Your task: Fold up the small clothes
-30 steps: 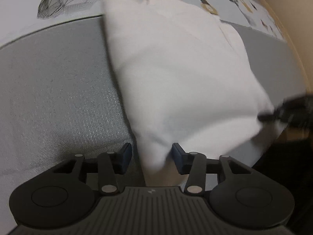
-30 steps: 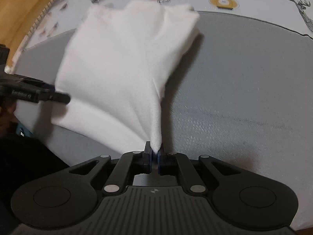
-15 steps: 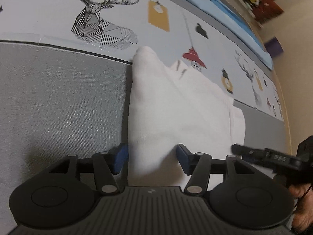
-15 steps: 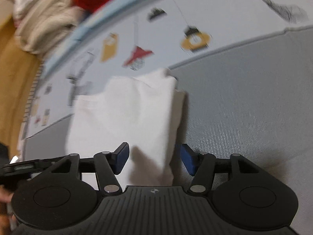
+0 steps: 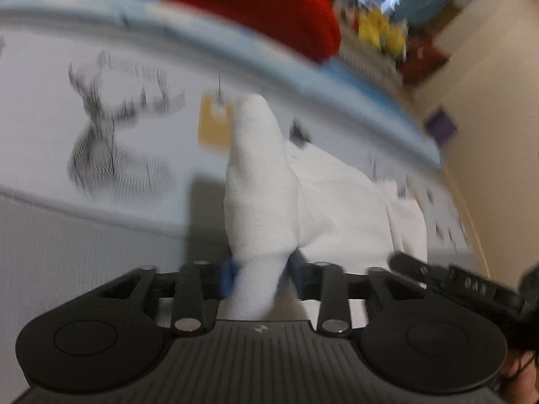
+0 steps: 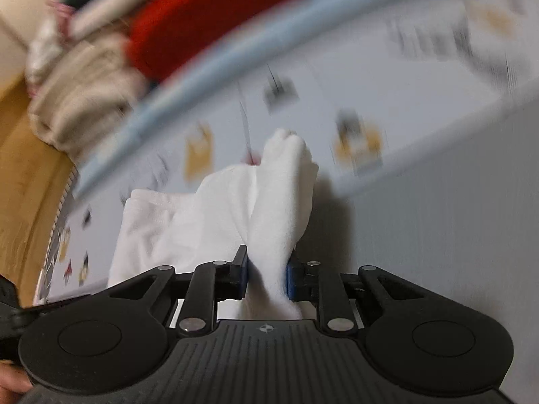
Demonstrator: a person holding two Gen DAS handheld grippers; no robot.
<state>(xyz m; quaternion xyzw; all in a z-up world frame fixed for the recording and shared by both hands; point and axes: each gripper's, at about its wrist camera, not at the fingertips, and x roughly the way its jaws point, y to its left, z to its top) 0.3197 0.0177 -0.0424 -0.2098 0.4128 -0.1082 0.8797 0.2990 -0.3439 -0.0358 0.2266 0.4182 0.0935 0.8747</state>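
White cotton garment (image 5: 323, 202), one small crumpled piece, lies on the grey mat with its far end on the pale printed sheet (image 5: 50, 118). I tilt both tools down toward it from the near edge. My left fingers (image 5: 261, 274) are closing, blue pads against a bunched fold that rises between them. My right fingers (image 6: 267, 274) are closing too, a second bunched fold standing between the blue pads and touching them. Each view shows the other tool at its edge. One red cloth (image 6: 202, 17) and one beige bundle (image 6: 77, 101) sit blurred beyond the sheet.
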